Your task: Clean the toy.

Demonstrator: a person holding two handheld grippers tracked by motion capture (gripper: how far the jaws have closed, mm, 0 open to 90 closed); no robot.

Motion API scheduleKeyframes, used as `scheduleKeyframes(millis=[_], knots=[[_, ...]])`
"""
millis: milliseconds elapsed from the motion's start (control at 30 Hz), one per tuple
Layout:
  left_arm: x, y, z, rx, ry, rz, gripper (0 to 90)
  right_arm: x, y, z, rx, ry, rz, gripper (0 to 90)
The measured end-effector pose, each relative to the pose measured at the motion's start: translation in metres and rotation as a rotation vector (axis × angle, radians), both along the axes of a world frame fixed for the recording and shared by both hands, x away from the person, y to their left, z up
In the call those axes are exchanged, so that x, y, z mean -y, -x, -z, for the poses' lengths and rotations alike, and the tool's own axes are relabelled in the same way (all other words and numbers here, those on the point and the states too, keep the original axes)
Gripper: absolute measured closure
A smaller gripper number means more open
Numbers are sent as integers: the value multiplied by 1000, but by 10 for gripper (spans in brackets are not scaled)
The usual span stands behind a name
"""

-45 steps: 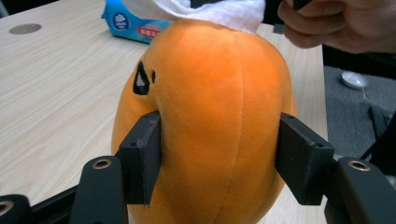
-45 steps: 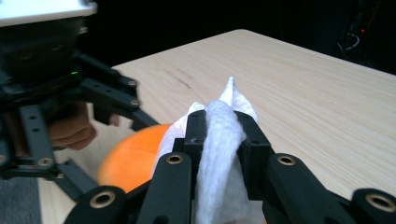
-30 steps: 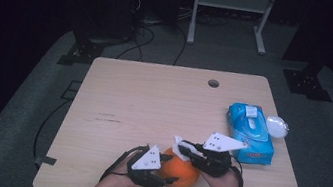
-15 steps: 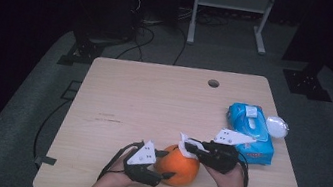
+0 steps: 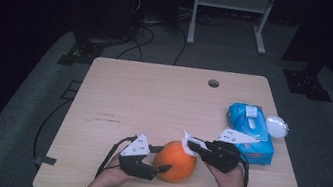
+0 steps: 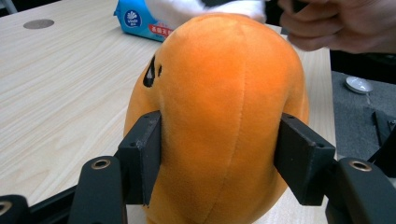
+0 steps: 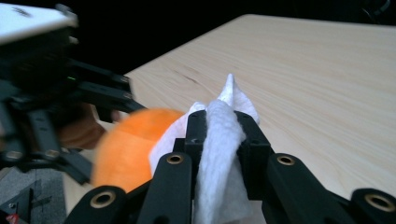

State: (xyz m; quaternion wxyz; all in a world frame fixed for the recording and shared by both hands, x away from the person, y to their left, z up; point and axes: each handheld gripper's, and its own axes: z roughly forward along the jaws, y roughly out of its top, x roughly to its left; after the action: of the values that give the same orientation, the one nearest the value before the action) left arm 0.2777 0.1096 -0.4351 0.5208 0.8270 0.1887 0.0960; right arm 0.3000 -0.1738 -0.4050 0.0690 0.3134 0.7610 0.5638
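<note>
Gripping the orange plush toy (image 5: pixel 175 161) from both sides, the left tool (image 5: pixel 159 167) holds it at the near edge of the bench (image 5: pixel 154 96). The right tool (image 5: pixel 195 145) is clenched on a white wipe (image 5: pixel 189 143), pressing it against the toy's top. A blue wipes pack (image 5: pixel 249 132) lies to the right.

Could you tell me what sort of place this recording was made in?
Probably a lab or recording studio: a lone wooden table on grey floor matting, dark surroundings, loose cables and black stand bases around it.
</note>
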Motion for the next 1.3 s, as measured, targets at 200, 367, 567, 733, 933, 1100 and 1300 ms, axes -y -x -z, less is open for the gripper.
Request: scheduleKeyframes(millis=[200, 367, 567, 733, 933, 1100, 1300], knots=[[-5, -3, -3, -46, 54, -24, 394, 4, -4, 4, -1, 11, 26, 765], [-6, -3, -8, -66, 92, -34, 412, 6, -3, 2, -9, -10, 41, 765], [-9, -5, -12, -95, 127, -63, 423, -14, 14, -17, 73, -20, -59, 764], [-12, -5, -13, -93, 132, -82, 433, -7, 7, -7, 72, 27, -2, 765], [-16, -8, -13, -103, 146, -121, 438, -15, 17, -14, 105, 17, -35, 765], [-14, -6, -11, -100, 132, -87, 409, -22, 17, -11, 130, 62, -34, 765], [4, -3, -2, -14, 18, -78, 228, -4, 7, -2, 98, 52, 40, 765]])
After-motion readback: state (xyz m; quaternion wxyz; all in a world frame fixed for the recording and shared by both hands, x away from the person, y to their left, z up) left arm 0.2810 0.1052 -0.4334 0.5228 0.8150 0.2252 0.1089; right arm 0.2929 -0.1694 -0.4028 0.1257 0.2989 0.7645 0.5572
